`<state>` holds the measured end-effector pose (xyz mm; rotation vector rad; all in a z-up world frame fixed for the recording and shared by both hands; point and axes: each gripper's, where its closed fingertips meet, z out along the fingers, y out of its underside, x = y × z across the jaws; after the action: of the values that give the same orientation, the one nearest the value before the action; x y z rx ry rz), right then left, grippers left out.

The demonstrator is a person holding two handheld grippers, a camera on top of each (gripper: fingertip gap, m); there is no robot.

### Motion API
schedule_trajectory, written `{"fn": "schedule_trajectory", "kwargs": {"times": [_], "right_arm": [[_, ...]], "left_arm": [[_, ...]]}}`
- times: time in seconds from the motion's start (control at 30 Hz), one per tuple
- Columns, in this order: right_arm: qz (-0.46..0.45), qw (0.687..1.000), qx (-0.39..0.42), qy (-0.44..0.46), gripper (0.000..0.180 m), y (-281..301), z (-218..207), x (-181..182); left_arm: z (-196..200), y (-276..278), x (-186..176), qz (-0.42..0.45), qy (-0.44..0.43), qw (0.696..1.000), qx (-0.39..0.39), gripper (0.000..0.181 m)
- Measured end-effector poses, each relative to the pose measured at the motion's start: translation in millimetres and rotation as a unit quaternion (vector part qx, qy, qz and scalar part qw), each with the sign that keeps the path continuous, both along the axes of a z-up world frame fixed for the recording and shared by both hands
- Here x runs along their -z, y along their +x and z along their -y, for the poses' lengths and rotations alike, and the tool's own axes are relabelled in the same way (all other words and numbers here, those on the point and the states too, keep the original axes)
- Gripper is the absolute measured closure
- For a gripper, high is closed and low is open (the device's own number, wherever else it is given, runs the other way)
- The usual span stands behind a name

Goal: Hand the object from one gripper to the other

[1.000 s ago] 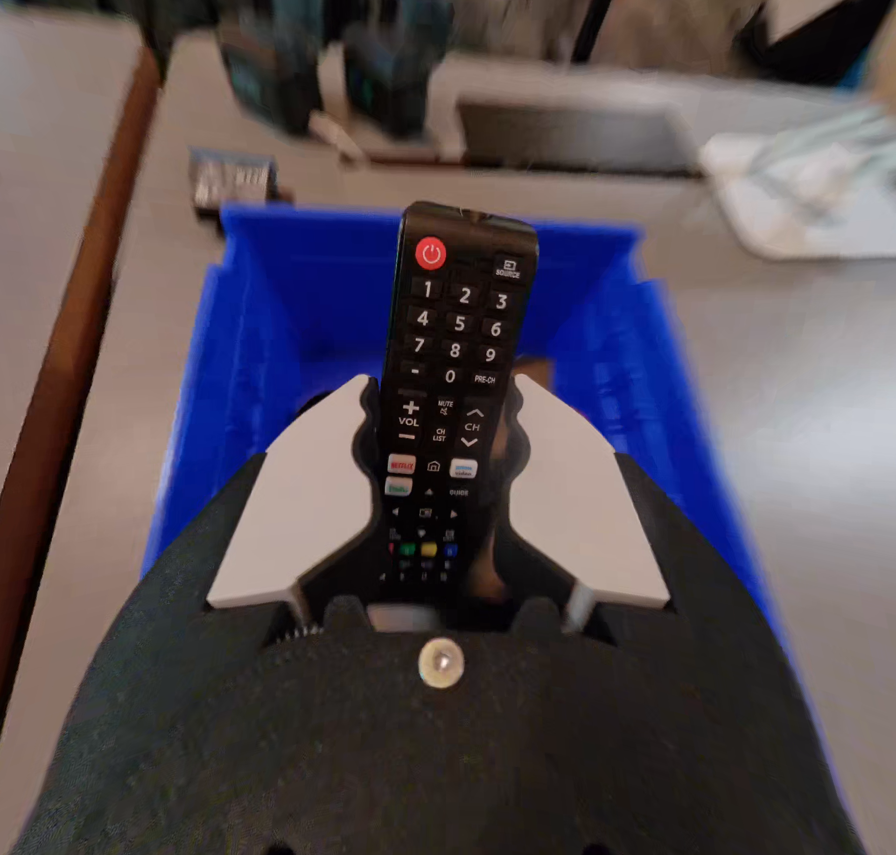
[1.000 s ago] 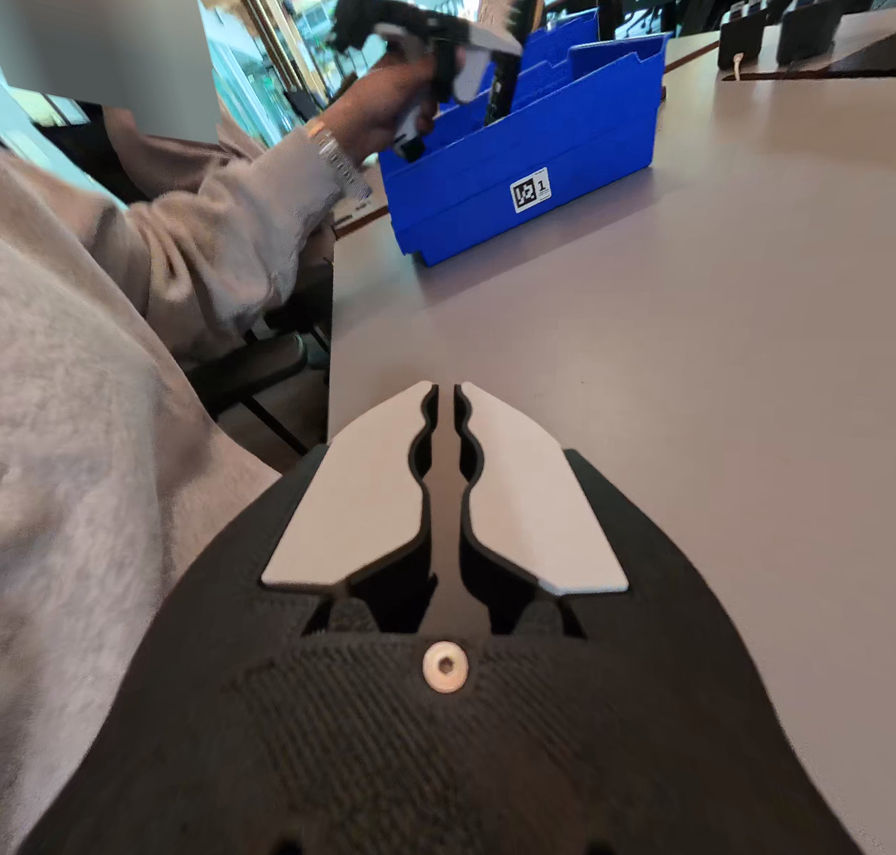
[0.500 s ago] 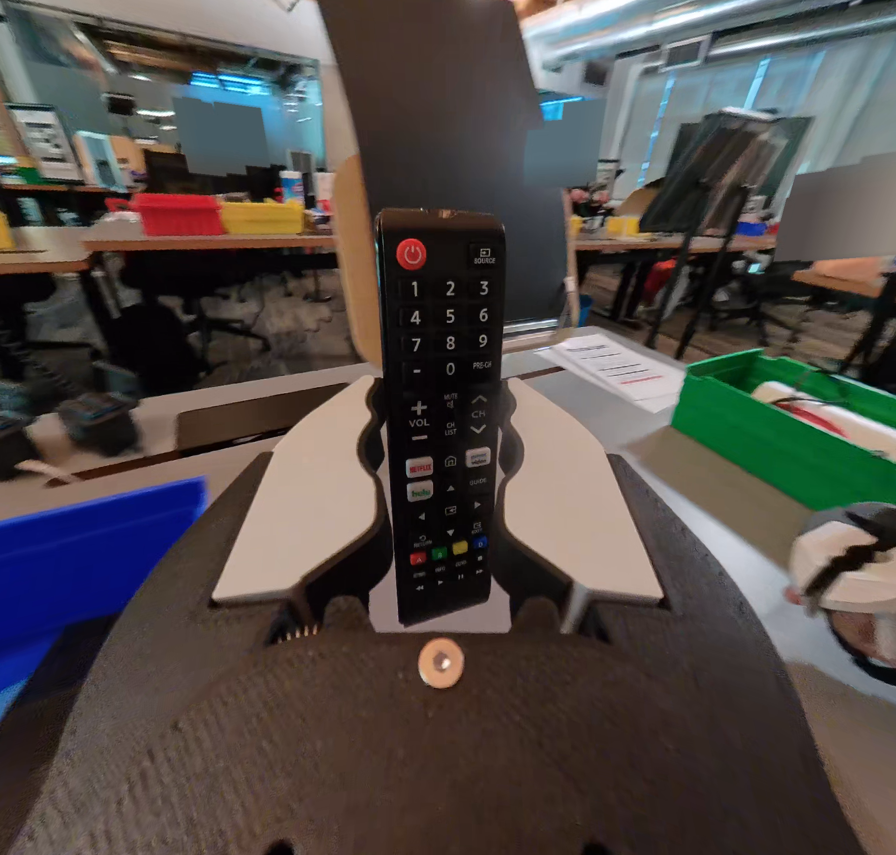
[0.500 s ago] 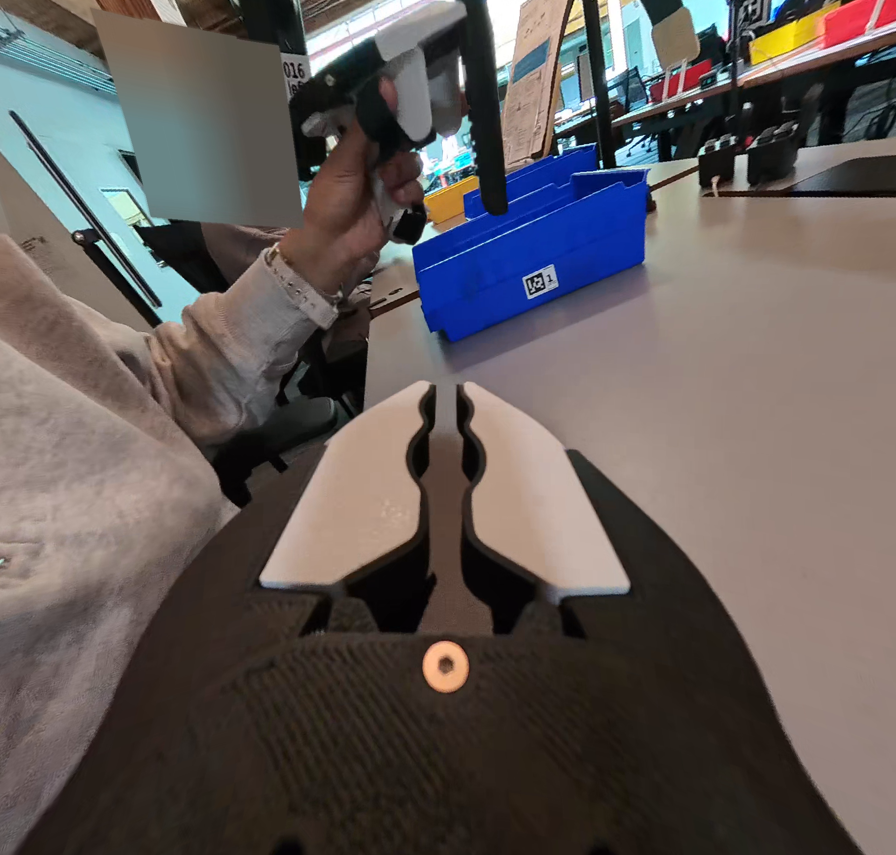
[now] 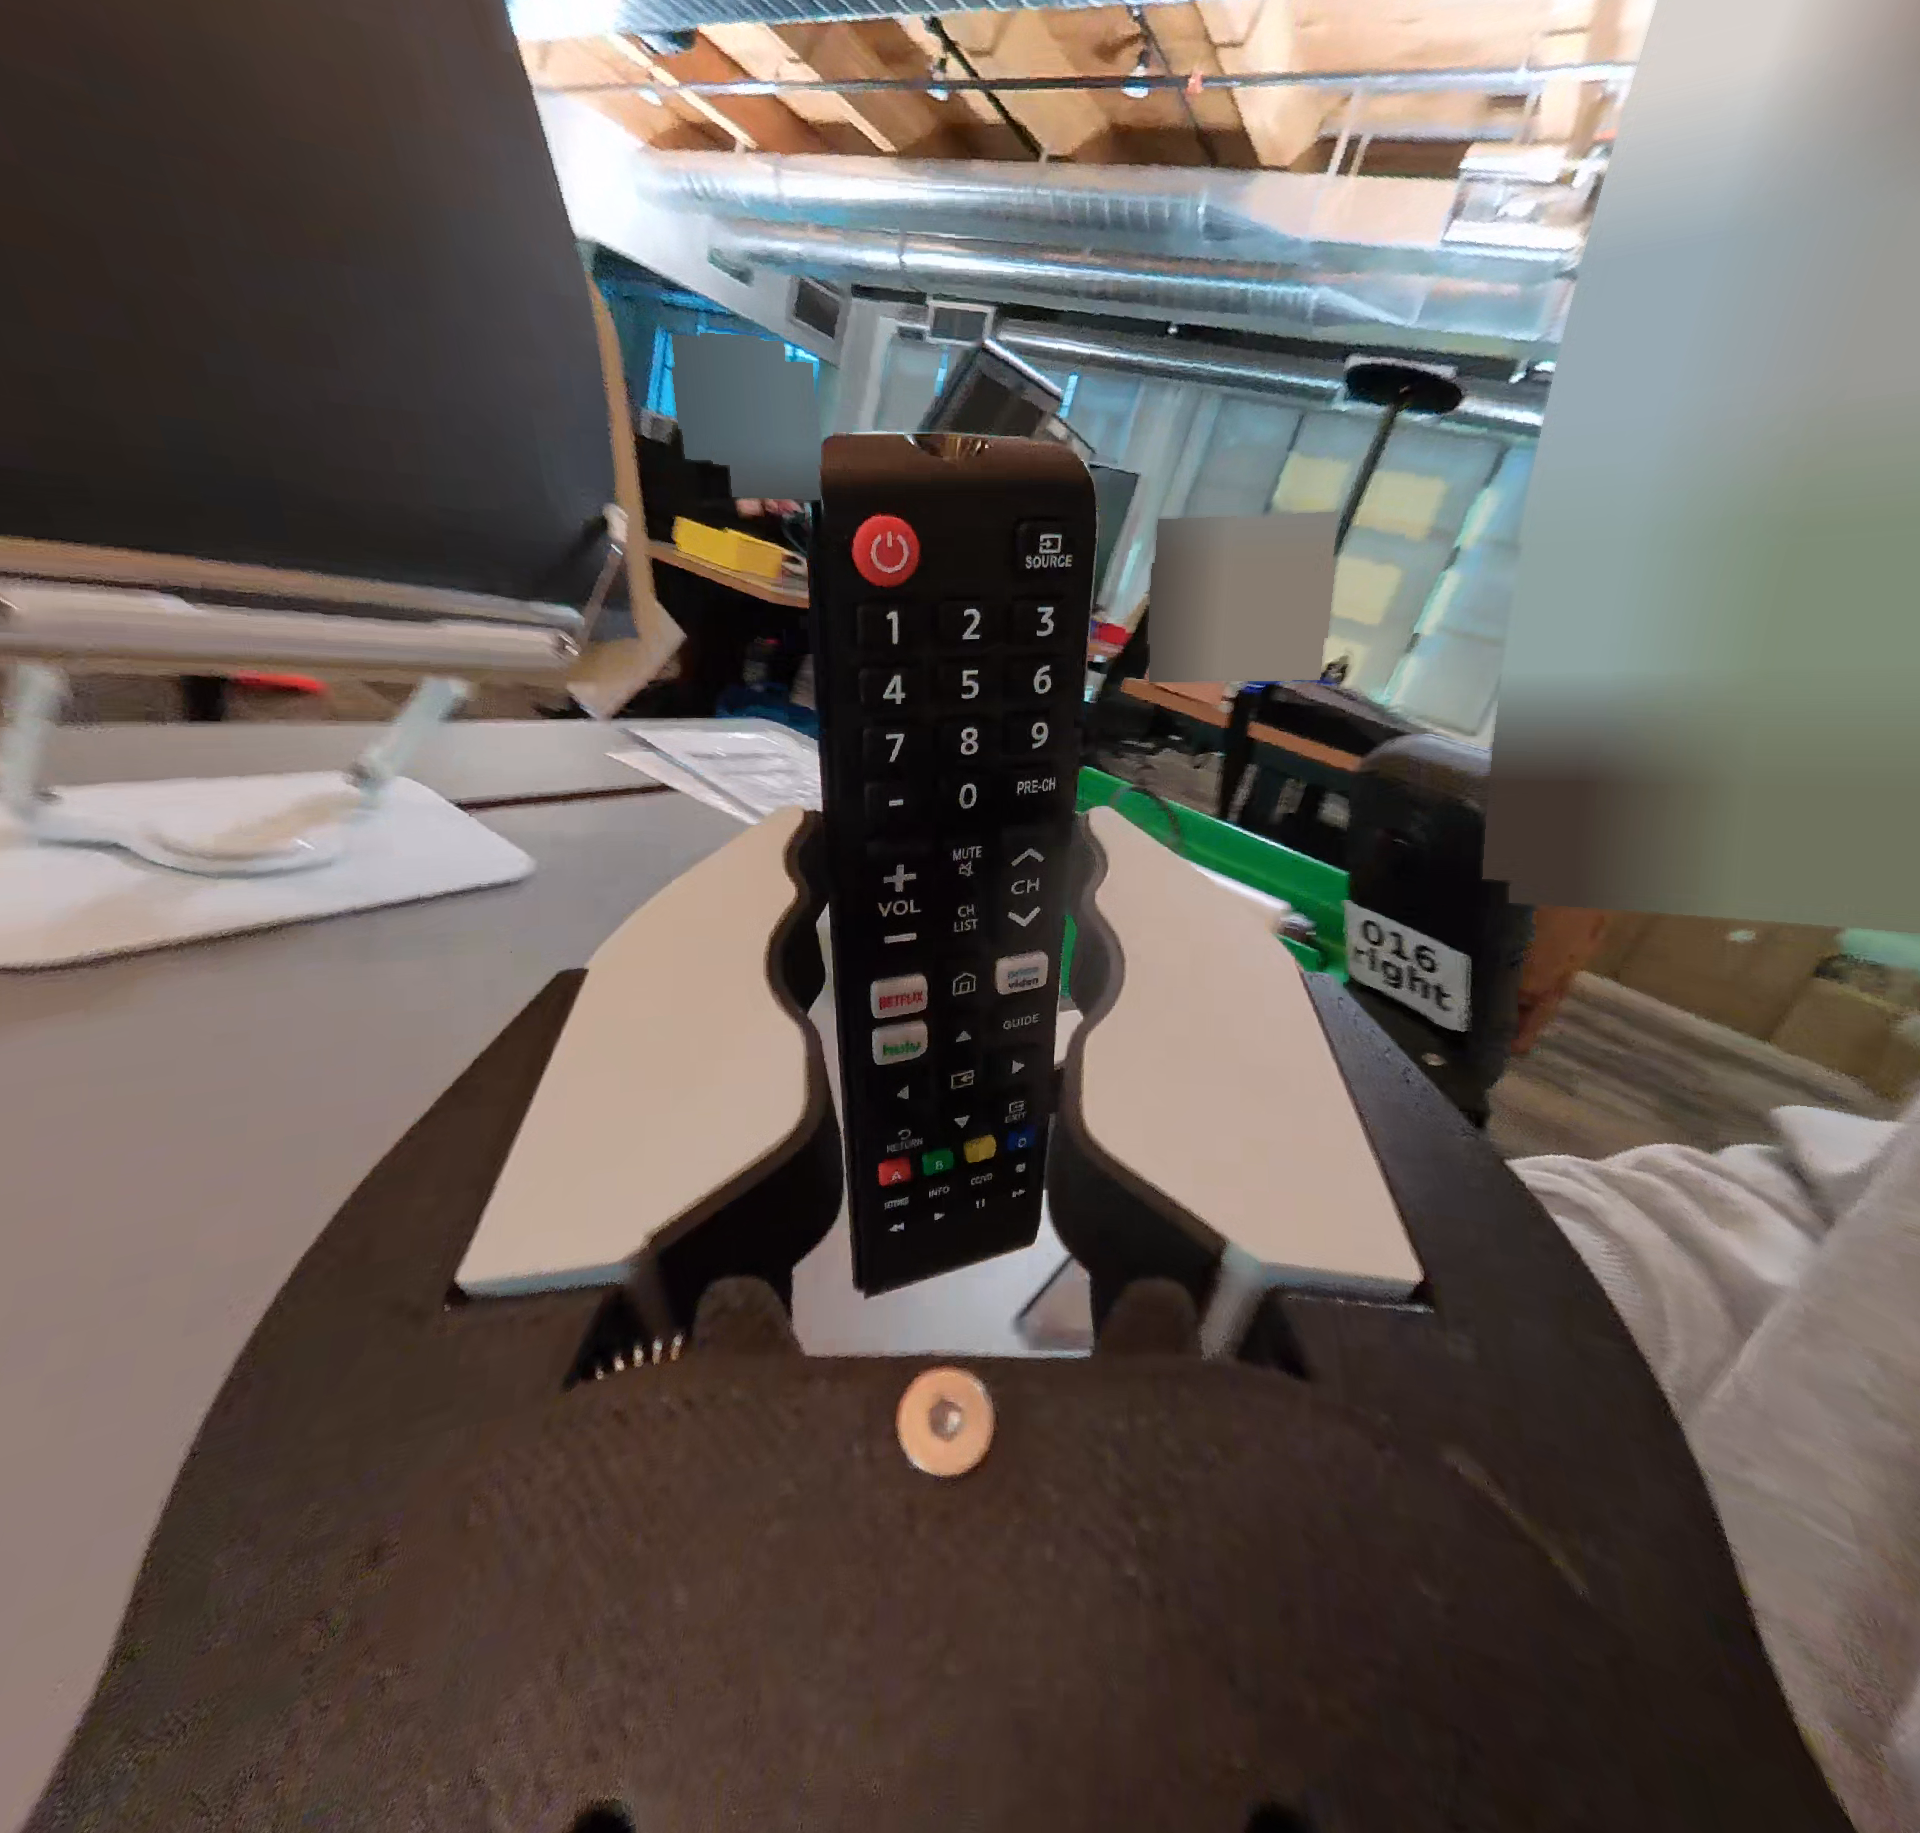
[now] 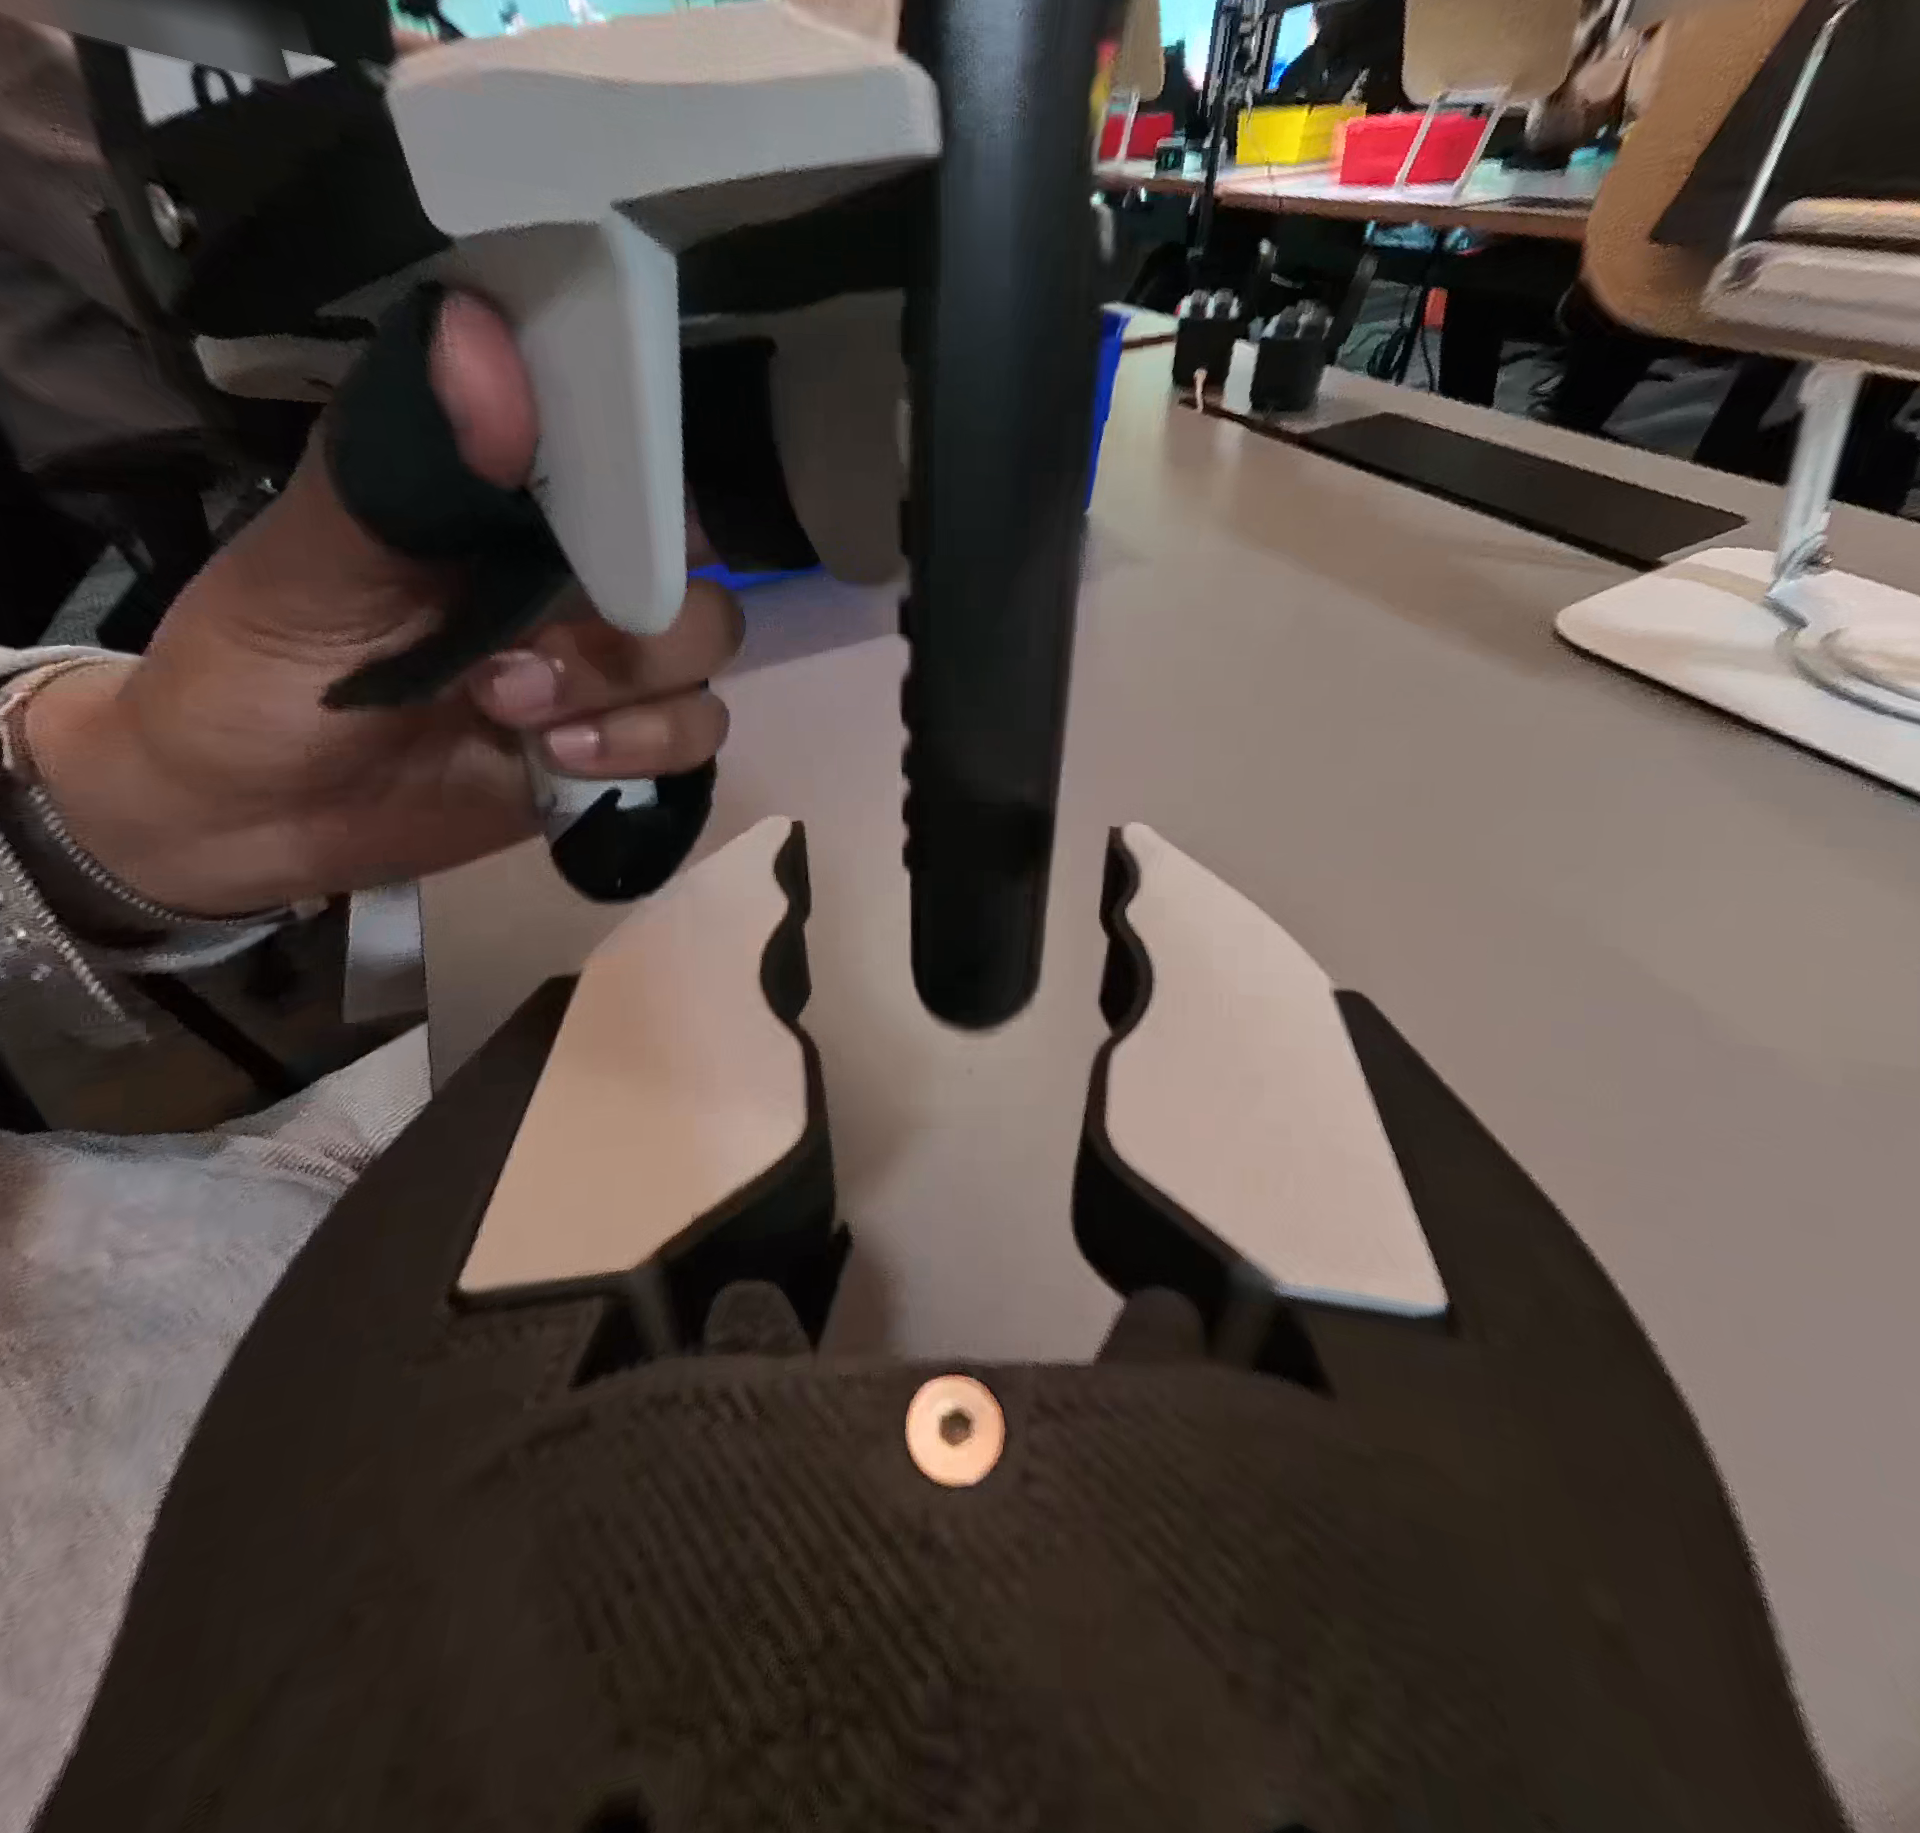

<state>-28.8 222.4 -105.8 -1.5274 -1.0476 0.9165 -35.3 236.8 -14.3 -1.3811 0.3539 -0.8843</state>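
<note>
Two grippers are met at the handover. The remote control (image 5: 961, 848) is clamped upright at the centre of the left wrist view by the left gripper (image 5: 945, 848), whose jaws are closed on its sides. In the right wrist view, its lower end (image 6: 977, 744) is hung between the widely opened jaws of the right gripper (image 6: 956, 838), not yet touched. The right gripper should probably be advanced a little, centred and closed firmly before the left one is released.
</note>
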Motion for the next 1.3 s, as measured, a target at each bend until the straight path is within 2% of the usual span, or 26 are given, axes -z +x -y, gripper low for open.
{"fn": "schedule_trajectory", "kwargs": {"times": [0.03, 0.1, 0.2, 0.3, 0.33, 0.47, 0.6, 0.7, 0.83, 0.87, 0.93, 0.97, 1.07, 1.17, 1.27, 1.3], "right_arm": [[0.010, 1.000, -0.001, -0.002, 0.130, -3, 3, 3], [0.025, 1.000, 0.008, -0.003, 0.151, -5, 5, 6], [0.017, 1.000, 0.008, -0.012, 0.153, -2, 3, 4], [-0.008, 0.998, -0.030, -0.057, 0.153, -1, 6, 3], [-0.020, 0.996, -0.040, -0.078, 0.153, 0, 7, 3], [-0.121, 0.970, -0.126, -0.171, 0.153, 4, 19, -18], [-0.173, 0.946, -0.186, -0.203, 0.154, 10, 27, -32], [-0.139, 0.944, -0.223, -0.201, 0.154, 7, 35, -22], [-0.052, 0.955, -0.255, -0.146, 0.153, 6, 45, -2], [-0.038, 0.957, -0.251, -0.142, 0.153, 6, 45, 3], [-0.028, 0.956, -0.252, -0.147, 0.153, 3, 47, 7], [-0.030, 0.955, -0.255, -0.148, 0.153, 2, 48, 7], [-0.023, 0.953, -0.263, -0.149, 0.153, -2, 53, 11], [0.007, 0.951, -0.275, -0.141, 0.153, -7, 62, 19], [0.025, 0.949, -0.285, -0.133, 0.153, -11, 70, 23], [0.032, 0.949, -0.285, -0.133, 0.153, -11, 71, 25]], "left_arm": [[2, 6, 5, 0.010, -0.013, 1.000, 0.012, 0.136], [5, 12, 10, 0.029, -0.027, 0.999, 0.021, 0.136], [7, 10, 9, 0.034, -0.019, 0.999, 0.024, 0.137], [10, 8, 13, 0.033, -0.016, 0.998, 0.046, 0.140], [12, 9, 14, 0.042, -0.013, 0.997, 0.060, 0.136], [10, 5, 19, 0.116, -0.034, 0.988, 0.099, 0.102], [14, 4, 18, 0.196, -0.072, 0.960, 0.188, 0.101], [20, 7, 15, 0.206, -0.080, 0.947, 0.231, 0.104], [28, 11, 15, 0.158, -0.054, 0.958, 0.235, 0.109], [30, 11, 15, 0.143, -0.043, 0.961, 0.231, 0.112], [36, 6, 9, 0.125, -0.005, 0.966, 0.228, 0.133], [37, 1, 4, 0.129, 0.011, 0.967, 0.220, 0.137], [40, -10, -4, 0.150, 0.025, 0.965, 0.214, 0.137], [38, -13, 1, 0.158, -0.005, 0.960, 0.231, 0.123], [37, -17, 0, 0.181, -0.012, 0.955, 0.235, 0.124], [40, -18, -3, 0.191, -0.008, 0.951, 0.242, 0.131]]}}
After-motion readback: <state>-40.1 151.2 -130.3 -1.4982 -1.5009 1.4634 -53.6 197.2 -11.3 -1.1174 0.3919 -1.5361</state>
